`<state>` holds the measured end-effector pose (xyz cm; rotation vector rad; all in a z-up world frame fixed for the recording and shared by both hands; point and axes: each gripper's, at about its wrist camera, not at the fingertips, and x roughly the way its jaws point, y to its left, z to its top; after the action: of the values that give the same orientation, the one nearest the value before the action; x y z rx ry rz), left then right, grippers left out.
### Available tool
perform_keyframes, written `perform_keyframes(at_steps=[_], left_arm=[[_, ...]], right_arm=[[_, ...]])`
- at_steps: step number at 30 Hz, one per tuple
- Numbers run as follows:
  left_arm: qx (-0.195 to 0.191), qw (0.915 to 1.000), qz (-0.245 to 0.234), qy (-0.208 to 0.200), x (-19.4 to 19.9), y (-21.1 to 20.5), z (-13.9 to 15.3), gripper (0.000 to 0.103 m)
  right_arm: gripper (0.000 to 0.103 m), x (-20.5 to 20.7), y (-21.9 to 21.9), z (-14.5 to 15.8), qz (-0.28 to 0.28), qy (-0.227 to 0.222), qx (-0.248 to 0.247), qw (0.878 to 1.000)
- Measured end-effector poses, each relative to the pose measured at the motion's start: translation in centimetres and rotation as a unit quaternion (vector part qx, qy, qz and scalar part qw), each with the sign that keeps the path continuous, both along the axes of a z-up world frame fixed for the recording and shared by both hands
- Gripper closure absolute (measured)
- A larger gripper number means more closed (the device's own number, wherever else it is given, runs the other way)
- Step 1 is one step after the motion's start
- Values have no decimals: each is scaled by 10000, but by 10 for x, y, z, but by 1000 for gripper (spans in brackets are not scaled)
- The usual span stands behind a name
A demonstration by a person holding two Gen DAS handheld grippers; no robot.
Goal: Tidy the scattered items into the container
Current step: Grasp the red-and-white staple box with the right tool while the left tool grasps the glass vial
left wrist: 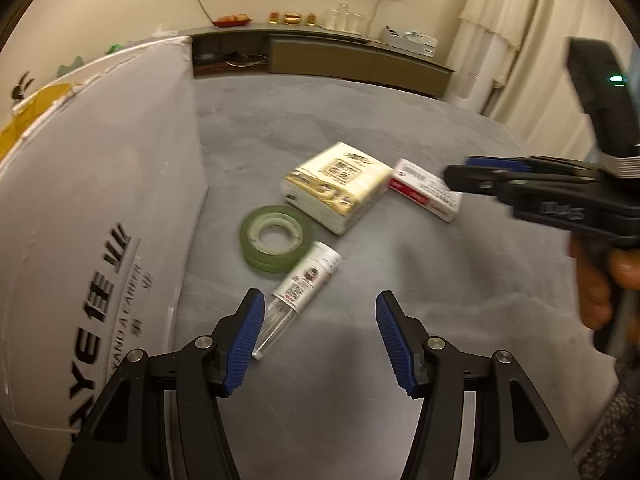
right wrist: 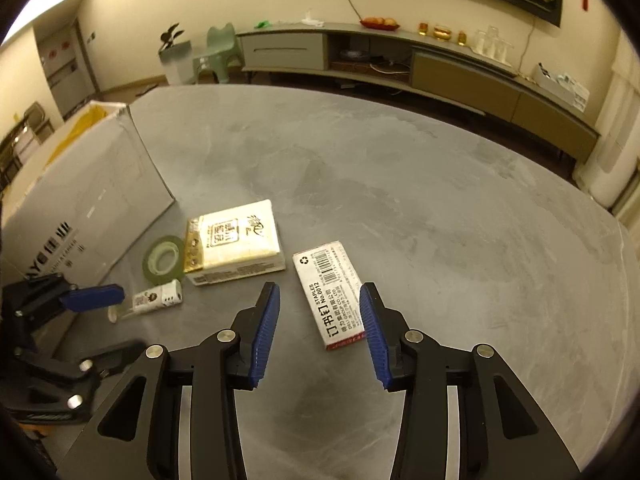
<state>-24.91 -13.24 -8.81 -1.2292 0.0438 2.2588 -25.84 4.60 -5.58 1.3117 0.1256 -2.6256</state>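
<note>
A grey cardboard box [left wrist: 100,200], the container, stands on the left with a yellow liner [right wrist: 80,128] inside. On the grey table lie a green tape roll [left wrist: 276,238], a cream tissue pack [left wrist: 338,186], a red and white staples box [left wrist: 426,194] and a small labelled tube [left wrist: 304,284]. My left gripper [left wrist: 320,308] is open low over the table, and the tube's clear end lies just inside its left finger. My right gripper [right wrist: 320,300] is open, and the staples box [right wrist: 330,294] lies between its fingertips, slightly askew. The tissue pack [right wrist: 236,240] and tape roll [right wrist: 164,260] sit to its left.
The right gripper [left wrist: 460,168], held by a hand [left wrist: 596,280], reaches in from the right side of the left wrist view. The left gripper [right wrist: 112,324] shows at the lower left of the right wrist view. A long sideboard [right wrist: 440,68] runs behind the table [right wrist: 440,220].
</note>
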Motion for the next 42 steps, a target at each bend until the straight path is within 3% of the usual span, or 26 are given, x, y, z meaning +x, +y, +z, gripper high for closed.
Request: perform_keyframes(at_steps=[2, 5, 9, 10, 11, 12, 16, 19, 22, 23, 25, 28, 31, 35, 36, 38, 40, 42], left_arm=[[91, 9999, -28, 43, 3, -2, 5, 44], [-183, 9986, 282, 408, 3, -9, 10, 44], [-242, 9995, 162, 77, 0, -6, -3, 44], [-294, 9996, 57, 8, 2, -3, -6, 50], [-340, 9994, -35, -8, 4, 1, -7, 64], [-390, 9992, -112, 6, 6, 4, -8, 68], [-554, 9984, -56, 138, 9, 6, -7, 69], [-535, 9983, 69, 212, 7, 3, -8, 63], [-550, 9982, 44, 226, 8, 5, -7, 65], [-568, 9981, 14, 235, 8, 6, -7, 75], [-583, 9981, -27, 220, 11, 7, -7, 83], [-569, 9982, -45, 194, 14, 8, -8, 83], [-579, 9981, 43, 225, 11, 9, -7, 81], [-564, 9979, -62, 301, 15, 13, -8, 65], [-603, 9976, -91, 333, 16, 15, -9, 64], [-675, 9969, -184, 353, 17, 17, -9, 69], [-649, 9971, -208, 325, 16, 16, -9, 83], [-602, 9975, -233, 285, 17, 15, -9, 83]], right_arm=[[59, -4, -1, -7, 26, -23, 82, 10000], [59, -5, 0, -16, 54, -104, 111, 9999], [59, 1, -6, -18, 196, -248, 195, 9993], [59, 3, -7, -17, 234, -295, 166, 9992], [59, 4, -9, -16, 273, -329, 121, 9990], [59, 5, -12, -16, 304, -335, 121, 9989], [59, 5, -20, -20, 300, -82, 348, 9989], [57, 5, -20, -21, 170, -16, 243, 9996], [64, 5, -17, -20, 84, -66, 121, 9999], [72, 6, -15, -19, 55, -84, 110, 9999], [76, 8, -12, -18, 22, -137, 40, 9999], [75, 10, -5, -16, -19, -186, -112, 9998], [57, 8, -5, -16, -28, -36, 55, 10000], [55, -3, -7, -24, -21, -38, 117, 9999], [55, -6, -8, -27, -23, -59, 142, 9999], [56, -8, -8, -33, -87, -99, 131, 9998], [64, -8, -6, -33, -203, -160, 101, 9996], [64, -5, -3, -32, -279, -243, 19, 9993]])
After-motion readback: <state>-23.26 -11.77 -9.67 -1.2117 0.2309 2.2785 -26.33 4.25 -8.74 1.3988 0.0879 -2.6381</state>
